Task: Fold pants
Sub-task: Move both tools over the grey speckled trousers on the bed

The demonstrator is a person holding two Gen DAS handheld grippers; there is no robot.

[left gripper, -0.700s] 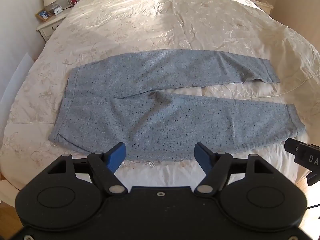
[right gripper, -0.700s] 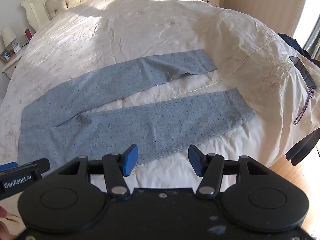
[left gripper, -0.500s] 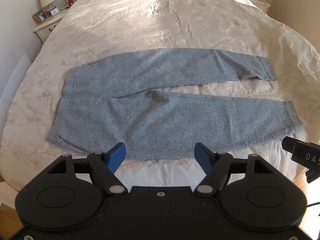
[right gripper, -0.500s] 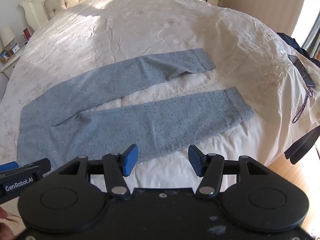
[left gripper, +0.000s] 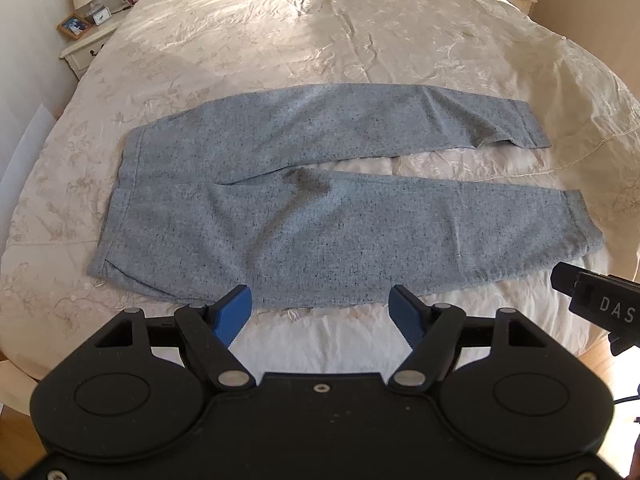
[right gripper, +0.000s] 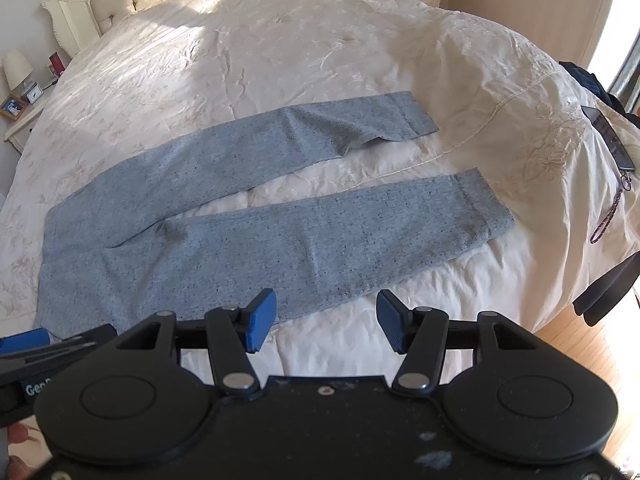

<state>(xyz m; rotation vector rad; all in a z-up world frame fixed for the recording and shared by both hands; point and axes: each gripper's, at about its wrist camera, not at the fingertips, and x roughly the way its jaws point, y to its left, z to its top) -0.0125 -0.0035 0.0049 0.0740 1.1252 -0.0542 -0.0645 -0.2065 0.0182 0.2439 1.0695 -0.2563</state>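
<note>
So far nothing is folded: the pants (left gripper: pixel 304 196) lie flat on the bed (left gripper: pixel 320 40), legs apart, while left gripper (left gripper: pixel 320 312) and right gripper (right gripper: pixel 326 320) hover above their near edge, fingers wide and empty.

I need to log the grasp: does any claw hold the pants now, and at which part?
Nothing is held. The left claw and right claw are open above the pants.

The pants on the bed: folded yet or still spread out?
Spread out. The pants lie flat on the bed, both legs apart with bedspread showing between them; no layer doubled over.
</note>
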